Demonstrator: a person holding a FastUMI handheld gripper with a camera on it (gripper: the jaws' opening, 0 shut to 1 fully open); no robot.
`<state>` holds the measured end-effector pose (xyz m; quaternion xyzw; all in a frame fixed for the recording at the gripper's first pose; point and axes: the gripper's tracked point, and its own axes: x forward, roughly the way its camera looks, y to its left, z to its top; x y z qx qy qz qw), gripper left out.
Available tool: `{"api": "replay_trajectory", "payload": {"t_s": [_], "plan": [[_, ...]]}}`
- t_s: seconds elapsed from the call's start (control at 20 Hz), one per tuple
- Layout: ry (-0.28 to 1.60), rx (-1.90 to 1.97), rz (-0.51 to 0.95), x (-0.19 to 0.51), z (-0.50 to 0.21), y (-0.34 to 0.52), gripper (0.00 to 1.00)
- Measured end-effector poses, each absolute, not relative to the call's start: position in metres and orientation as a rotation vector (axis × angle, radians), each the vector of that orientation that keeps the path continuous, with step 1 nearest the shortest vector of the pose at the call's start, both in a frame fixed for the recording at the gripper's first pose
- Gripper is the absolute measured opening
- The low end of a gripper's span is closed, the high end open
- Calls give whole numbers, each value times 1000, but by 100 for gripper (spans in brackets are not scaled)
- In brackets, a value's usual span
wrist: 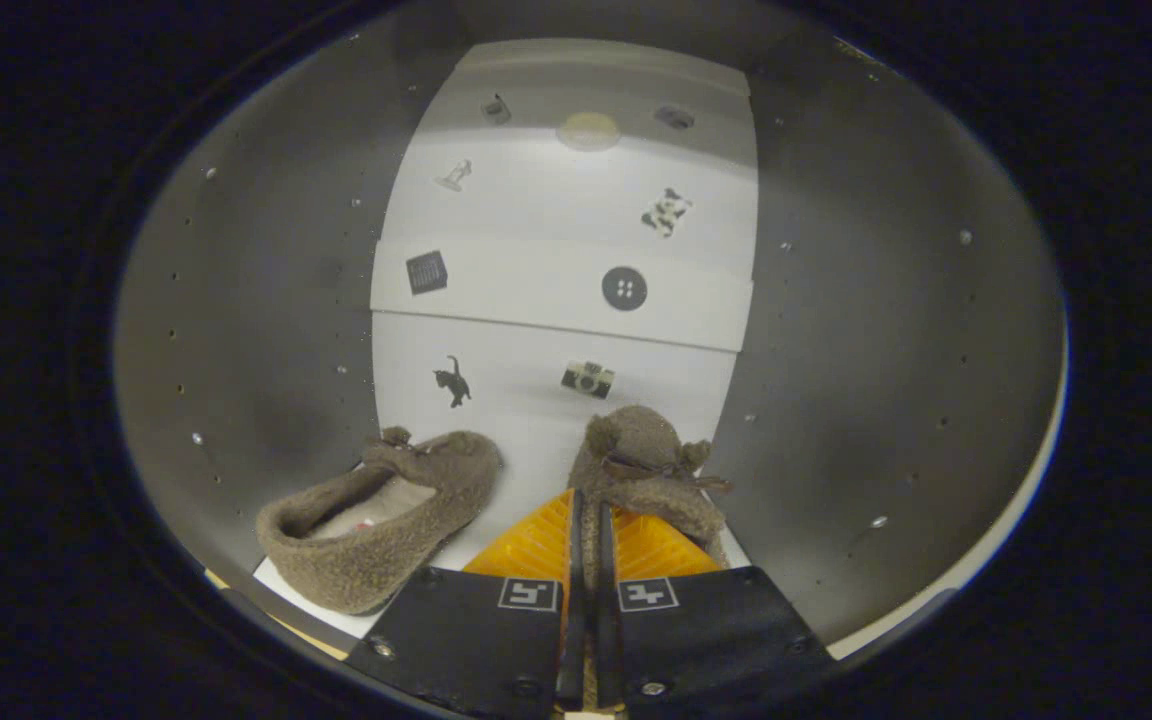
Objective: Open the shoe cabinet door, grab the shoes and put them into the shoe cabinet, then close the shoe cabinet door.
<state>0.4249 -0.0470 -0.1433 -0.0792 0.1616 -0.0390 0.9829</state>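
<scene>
- Inside the shoe cabinet (236, 300), grey side walls dotted with small holes close in on either flank, and a white back panel (556, 230) runs between them.
- One brown fleecy slipper (648, 470) sits between and just ahead of the fingers of the hand-held gripper (586, 530), toe pointing toward the back panel, a small bow on its top.
- Both fingers are drawn almost together and pinch the rear edge of that slipper; a strip of its fleece shows in the narrow gap between them, so the hand-held gripper is clenched on it.
- A second, matching slipper (381, 515) lies just to the left of the fingers on the white shelf floor (526, 440), turned at an angle so its open collar faces outward; it is apart from the held one.
- Small printed pictures mark the white surfaces beyond the shoes: a black cat (453, 381), a camera (588, 378), a round button (624, 288), a dark square (426, 272).
- Higher up the panel sits a pale round disc (588, 130).
</scene>
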Motion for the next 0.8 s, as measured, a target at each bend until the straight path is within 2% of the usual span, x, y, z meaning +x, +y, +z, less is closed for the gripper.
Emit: {"api": "replay_trajectory", "payload": {"t_s": [0.2,0.4,0.5,0.65,0.8], "plan": [[327,-177,-84,437,-150,-45,14],[357,-165,-51,429,-150,-34,52],[355,-148,-84,421,-147,-35,71],[322,-172,-131,406,-134,-40,72],[303,-171,-116,378,-124,-36,93]]}}
